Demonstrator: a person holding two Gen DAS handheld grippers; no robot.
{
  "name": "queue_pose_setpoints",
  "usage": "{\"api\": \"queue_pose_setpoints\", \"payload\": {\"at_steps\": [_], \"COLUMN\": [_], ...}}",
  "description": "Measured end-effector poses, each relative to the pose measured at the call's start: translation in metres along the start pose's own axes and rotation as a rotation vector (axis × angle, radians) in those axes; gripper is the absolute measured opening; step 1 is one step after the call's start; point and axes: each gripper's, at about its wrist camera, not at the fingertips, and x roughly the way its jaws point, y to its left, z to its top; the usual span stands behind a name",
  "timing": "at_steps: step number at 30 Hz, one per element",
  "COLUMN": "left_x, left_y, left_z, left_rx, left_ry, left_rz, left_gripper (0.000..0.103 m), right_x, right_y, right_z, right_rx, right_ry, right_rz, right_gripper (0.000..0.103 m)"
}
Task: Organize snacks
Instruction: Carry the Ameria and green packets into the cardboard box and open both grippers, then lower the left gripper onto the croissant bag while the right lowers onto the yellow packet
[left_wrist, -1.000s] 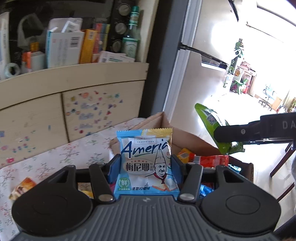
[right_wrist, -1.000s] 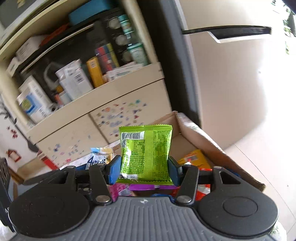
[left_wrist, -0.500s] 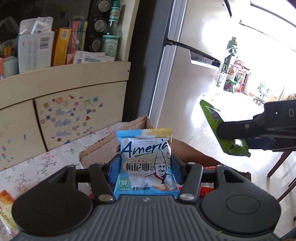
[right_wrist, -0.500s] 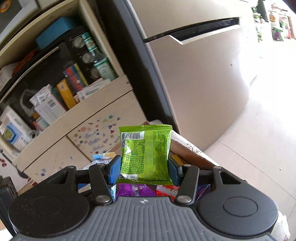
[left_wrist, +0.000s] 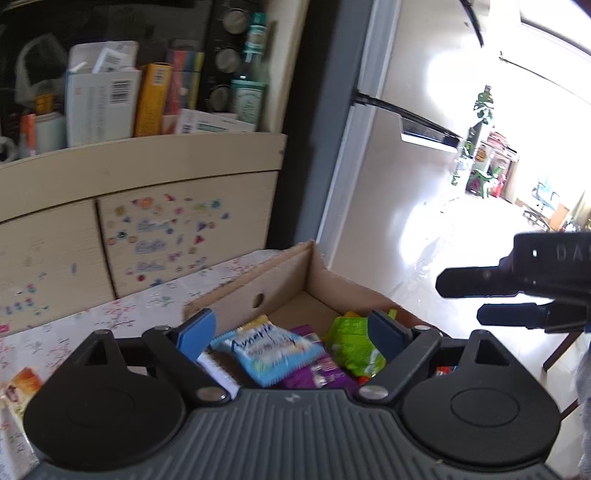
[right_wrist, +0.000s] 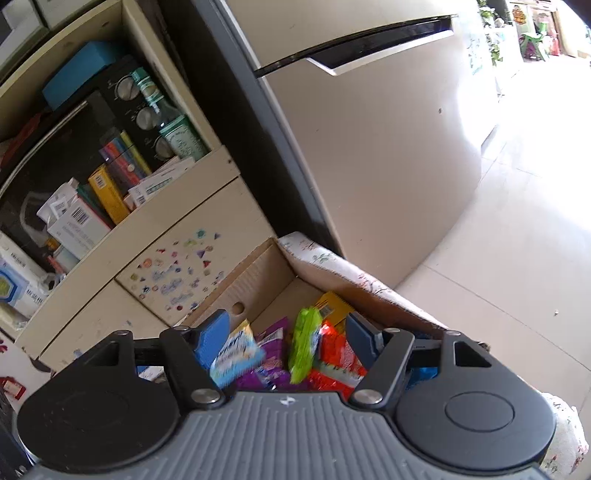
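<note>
A cardboard box (left_wrist: 284, 273) on the flowered tablecloth holds several snack packets. My left gripper (left_wrist: 291, 332) is open above it; the blue "Ameria" packet (left_wrist: 266, 350) lies blurred in the box between its fingers, beside the green packet (left_wrist: 351, 347). My right gripper (right_wrist: 288, 332) is open over the same box (right_wrist: 258, 280). The green packet (right_wrist: 304, 343) stands on edge among purple and red packets, and the blue packet (right_wrist: 236, 354) lies at left. The right gripper's fingers (left_wrist: 480, 286) show at the right of the left wrist view.
A shelf unit (left_wrist: 140, 166) with boxes and a bottle stands behind the table. A fridge (right_wrist: 369, 147) stands to the right. An orange snack packet (left_wrist: 22, 384) lies on the tablecloth (left_wrist: 110, 314) at left. Tiled floor (right_wrist: 498, 277) lies beyond the table edge.
Both grippers opened. The blue packet dropped from the left gripper and the green packet from the right gripper into the box.
</note>
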Motion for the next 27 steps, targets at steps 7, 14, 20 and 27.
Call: {"api": "queue_pose_setpoints", "payload": {"at_steps": [7,14,20,27], "left_x": [-0.021,-0.041,-0.057,-0.064], "left_y": [0.031,0.059,0.087,0.131], "left_z": [0.006,0.010,0.009,0.002], "left_rx": [-0.027,-0.066,-0.111,-0.225], "left_ry": [0.016,0.023,0.036,0.072], "left_rz": [0.103,0.183,0.247,0.324], "left_gripper": [0.091,0.092,0.093,0.093], "right_x": [0.005,0.008,0.010,0.018], "right_y": [0.017,0.043,0.059,0.080], "right_z": [-0.006,-0.017,-0.026,-0.039], "right_rx": [-0.076,-0.187,-0.261,-0.364], "right_ry": [0.023,0.028,0.053,0.085], "right_rz": [0.058,0.116,0.173,0.225], "right_gripper": [0.078,0.078,0.078,0.078]}}
